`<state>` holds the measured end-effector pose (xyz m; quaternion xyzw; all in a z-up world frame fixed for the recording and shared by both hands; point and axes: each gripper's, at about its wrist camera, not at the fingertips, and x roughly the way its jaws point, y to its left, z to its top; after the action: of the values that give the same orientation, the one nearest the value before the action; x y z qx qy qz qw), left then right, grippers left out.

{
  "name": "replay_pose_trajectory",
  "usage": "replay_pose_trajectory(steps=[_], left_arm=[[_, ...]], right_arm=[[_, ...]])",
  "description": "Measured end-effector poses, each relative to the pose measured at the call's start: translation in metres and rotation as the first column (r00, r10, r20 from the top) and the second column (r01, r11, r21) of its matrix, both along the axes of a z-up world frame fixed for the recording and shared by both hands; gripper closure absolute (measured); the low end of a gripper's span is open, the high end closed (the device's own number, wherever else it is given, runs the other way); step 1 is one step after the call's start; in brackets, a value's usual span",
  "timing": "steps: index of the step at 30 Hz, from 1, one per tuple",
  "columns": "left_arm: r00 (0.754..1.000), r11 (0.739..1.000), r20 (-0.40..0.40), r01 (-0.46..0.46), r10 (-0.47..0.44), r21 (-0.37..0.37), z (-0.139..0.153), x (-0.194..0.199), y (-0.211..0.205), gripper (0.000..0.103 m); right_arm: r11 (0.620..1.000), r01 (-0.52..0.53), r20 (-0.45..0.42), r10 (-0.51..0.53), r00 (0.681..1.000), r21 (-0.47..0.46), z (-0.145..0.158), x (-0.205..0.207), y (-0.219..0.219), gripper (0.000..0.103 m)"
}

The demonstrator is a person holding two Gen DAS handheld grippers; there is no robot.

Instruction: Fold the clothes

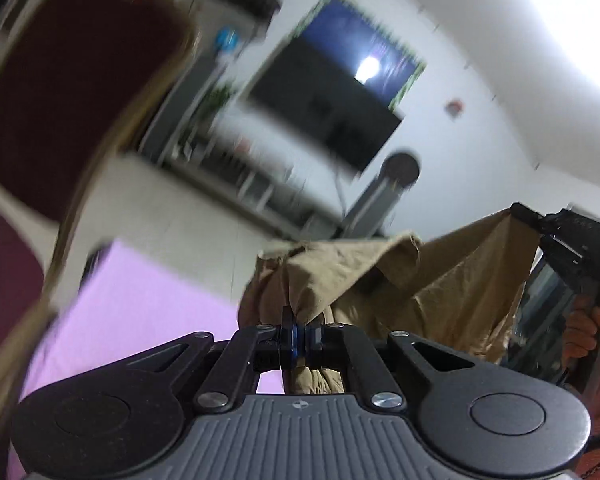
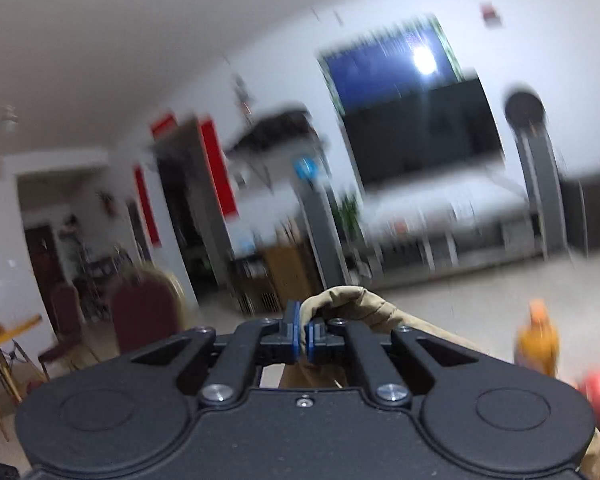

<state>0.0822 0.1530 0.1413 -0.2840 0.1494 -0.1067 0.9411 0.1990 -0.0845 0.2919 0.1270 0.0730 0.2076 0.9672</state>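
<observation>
Both tongs, left (image 1: pixel 300 336) and right (image 2: pixel 303 338), are clamped on the tan garment (image 1: pixel 452 280), which hangs stretched between them above the pink surface (image 1: pixel 148 300). No fold shows yet; folding likely remains.

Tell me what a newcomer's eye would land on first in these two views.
The tan garment stands out first: it hangs stretched in the air, one end pinched in the left tool, the other in the right tool. Behind it, a dark screen on the white wall catches a bright glare, and a dark red chair back looms at upper left.
</observation>
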Motion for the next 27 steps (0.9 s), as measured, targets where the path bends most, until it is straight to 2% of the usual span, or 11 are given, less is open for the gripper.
replay_pose_trajectory(steps=[3, 5, 7, 9, 11, 12, 14, 16, 17, 23, 27], left_arm=[[0.997, 1.0, -0.081, 0.004, -0.004, 0.009, -0.019, 0.005, 0.0, 0.1], [0.975, 1.0, -0.221, 0.018, -0.02, -0.009, -0.059, 0.017, -0.002, 0.1], [0.93, 0.999, -0.364, 0.043, -0.046, -0.017, -0.106, 0.033, -0.006, 0.1], [0.876, 0.998, -0.481, 0.049, -0.025, 0.038, -0.148, 0.045, -0.013, 0.099], [0.815, 0.994, -0.579, 0.047, 0.021, 0.101, -0.186, 0.051, -0.016, 0.098], [0.799, 0.992, -0.601, 0.043, 0.035, 0.116, -0.199, 0.049, -0.016, 0.098], [0.8, 0.99, -0.599, 0.043, 0.048, 0.138, -0.209, 0.044, -0.015, 0.085], [0.819, 0.988, -0.572, 0.053, 0.042, 0.148, -0.208, 0.039, -0.015, 0.06], [0.83, 0.986, -0.556, 0.058, 0.04, 0.158, -0.208, 0.033, -0.014, 0.06], [0.847, 0.954, -0.529, 0.115, 0.05, 0.275, -0.22, 0.022, -0.026, 0.05], [0.834, 0.93, -0.55, 0.163, 0.049, 0.33, -0.234, 0.028, -0.038, 0.049]], right_arm=[[0.999, 0.042, -0.055, -0.042, 0.998, 0.001, -0.008, 0.004, -0.009, 0.098], [0.994, 0.106, -0.216, -0.105, 0.971, -0.008, -0.047, 0.023, -0.021, 0.098], [0.987, 0.162, -0.436, -0.153, 0.887, -0.016, -0.107, 0.047, -0.039, 0.095], [0.982, 0.188, -0.61, -0.164, 0.775, -0.025, -0.179, 0.066, -0.056, 0.088], [0.97, 0.239, -0.705, -0.197, 0.681, -0.04, -0.236, 0.068, -0.067, 0.077], [0.969, 0.246, -0.724, -0.187, 0.664, -0.025, -0.254, 0.06, -0.07, 0.072], [0.971, 0.239, -0.747, -0.149, 0.647, 0.013, -0.282, 0.044, -0.075, 0.06], [0.974, 0.218, -0.759, -0.1, 0.644, 0.056, -0.303, 0.026, -0.081, 0.033], [0.976, 0.208, -0.76, -0.086, 0.644, 0.065, -0.313, 0.016, -0.082, 0.03], [0.967, 0.178, -0.782, 0.034, 0.622, 0.184, -0.36, -0.033, -0.077, 0.03], [0.966, 0.159, -0.811, 0.075, 0.58, 0.203, -0.391, -0.033, -0.072, 0.055]])
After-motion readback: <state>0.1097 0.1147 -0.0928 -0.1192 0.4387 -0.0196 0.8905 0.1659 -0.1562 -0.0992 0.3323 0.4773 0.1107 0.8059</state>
